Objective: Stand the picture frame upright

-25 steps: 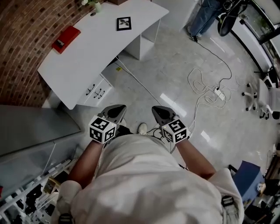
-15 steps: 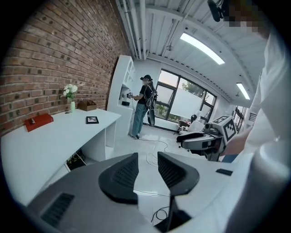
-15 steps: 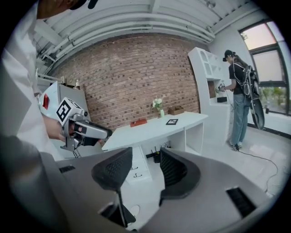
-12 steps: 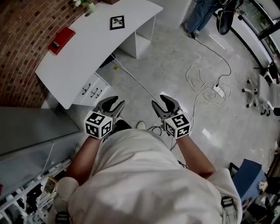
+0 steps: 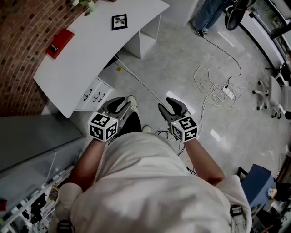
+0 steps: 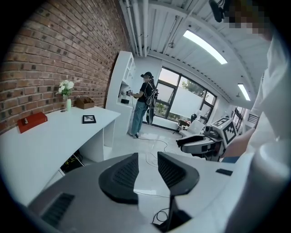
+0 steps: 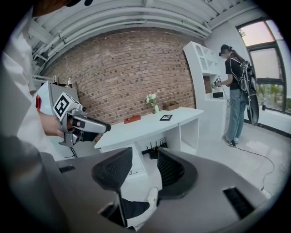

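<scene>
The picture frame lies flat on the far end of the white desk, black-edged with a pale print. It also shows small in the left gripper view and the right gripper view. My left gripper and right gripper hang side by side over the floor, well short of the desk. Both are open with nothing between their pads. Their jaws have just been opening from shut, and the left pair has eased back a touch. The left gripper points past the desk; the right gripper points at it.
A red book and a vase of flowers sit on the desk, a drawer unit under it. White cables trail over the floor. Another person stands far off. A brick wall is at left.
Both grippers went from shut to open. The person has stepped toward the desk, so it sits nearer in view, and a shoe now shows ahead of the left gripper.
</scene>
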Demonstrator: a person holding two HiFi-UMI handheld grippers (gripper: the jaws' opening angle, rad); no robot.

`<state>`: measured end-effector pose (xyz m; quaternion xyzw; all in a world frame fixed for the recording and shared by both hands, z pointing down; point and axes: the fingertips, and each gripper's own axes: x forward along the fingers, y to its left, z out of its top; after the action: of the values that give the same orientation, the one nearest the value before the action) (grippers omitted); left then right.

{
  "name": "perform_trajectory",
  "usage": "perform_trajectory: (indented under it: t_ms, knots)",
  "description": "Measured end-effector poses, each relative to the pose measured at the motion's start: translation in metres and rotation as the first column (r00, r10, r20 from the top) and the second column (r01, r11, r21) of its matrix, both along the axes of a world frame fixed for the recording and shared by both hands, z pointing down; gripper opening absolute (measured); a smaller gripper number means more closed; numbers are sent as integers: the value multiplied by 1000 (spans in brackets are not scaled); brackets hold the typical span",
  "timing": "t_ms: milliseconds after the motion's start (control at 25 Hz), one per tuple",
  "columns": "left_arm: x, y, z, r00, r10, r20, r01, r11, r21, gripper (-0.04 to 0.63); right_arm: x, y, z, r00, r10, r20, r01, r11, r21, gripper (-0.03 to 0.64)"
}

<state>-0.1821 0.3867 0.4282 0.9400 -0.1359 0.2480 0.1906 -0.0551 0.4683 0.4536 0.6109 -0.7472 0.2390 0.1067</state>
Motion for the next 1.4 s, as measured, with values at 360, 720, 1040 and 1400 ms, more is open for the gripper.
perform_trajectory:
  t_ms: [360,720,1040,1400]
  knots:
    - [44,-81,2,999,20,-46,-20,1000,-10,138,38,-69,-3,999,34,-20,-35,999,-33,173]
    - [63,-178,7,999,2,-44,-3,1000,-25,144,64,-169,-1,999,44,-11,-45,997,-65,173]
    - [64,-249,13,998,-31,-55,28,999,-40,141,69,-250,-5,999,6,-51,-11,996,-91,172]
    - [59,-304,6,991,-77,-112,73,996,-42,130,65,-317,-8,998,-29,-52,24,994,-106,172]
